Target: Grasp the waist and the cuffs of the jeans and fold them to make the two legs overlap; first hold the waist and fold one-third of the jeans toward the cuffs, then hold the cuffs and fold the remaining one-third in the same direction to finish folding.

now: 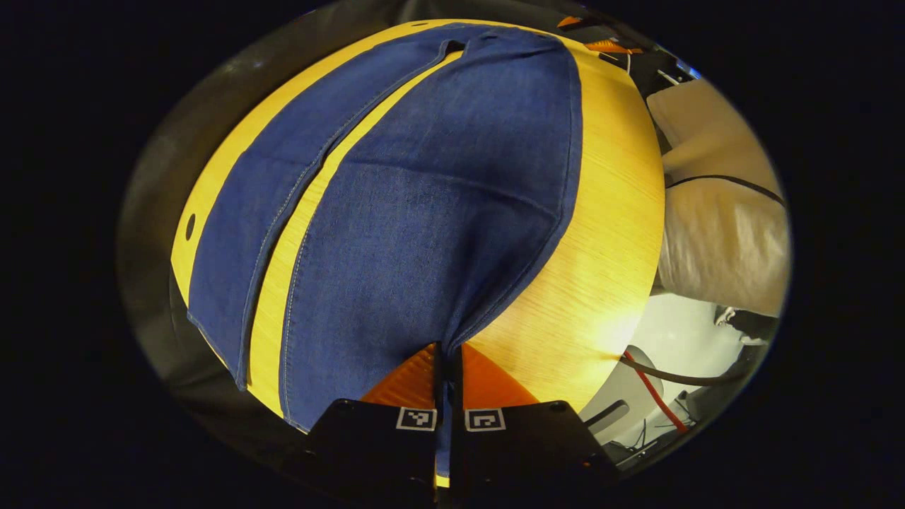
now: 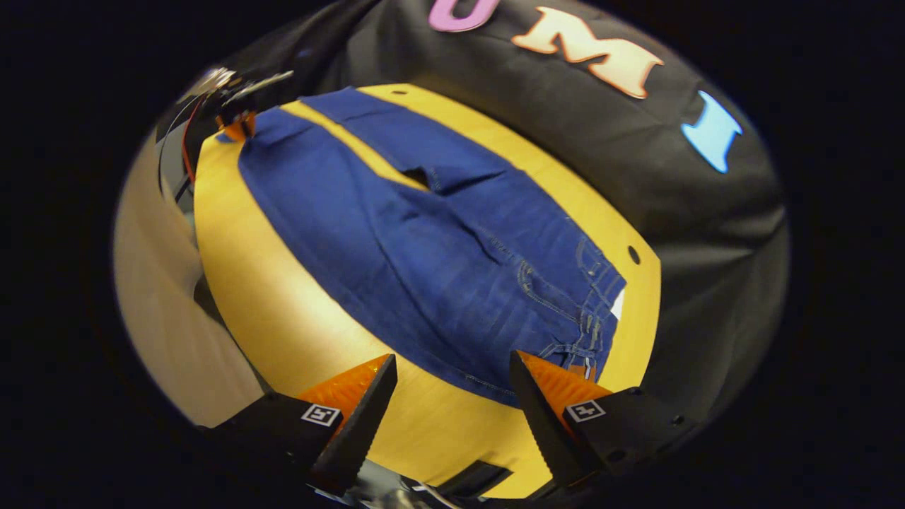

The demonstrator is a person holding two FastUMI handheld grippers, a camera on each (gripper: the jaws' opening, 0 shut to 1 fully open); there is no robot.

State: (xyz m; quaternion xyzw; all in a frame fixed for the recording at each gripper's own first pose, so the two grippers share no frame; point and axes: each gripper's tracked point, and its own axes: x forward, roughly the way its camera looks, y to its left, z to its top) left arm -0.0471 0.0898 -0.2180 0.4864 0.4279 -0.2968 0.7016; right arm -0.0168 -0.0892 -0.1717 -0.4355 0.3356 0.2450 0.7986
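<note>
Pinching a cuff at the bottom centre, the left tongs [image 1: 447,367] hold the soft, limp, fairly heavy jeans [image 1: 424,212] spread up the counter [image 1: 608,233], while the right tongs [image 2: 452,385] gape wide near the waist [image 2: 597,311], its best hold.

**Camera placement, two gripper views**

Left gripper view: low and close at the cuff end of the jeans [image 1: 424,212], facing along the legs toward the waist, over the table [image 1: 608,233].
Right gripper view: higher, above the table's [image 2: 283,332] near edge at the waist end, facing the cuffs.
Shared: jeans, tabletop.
</note>
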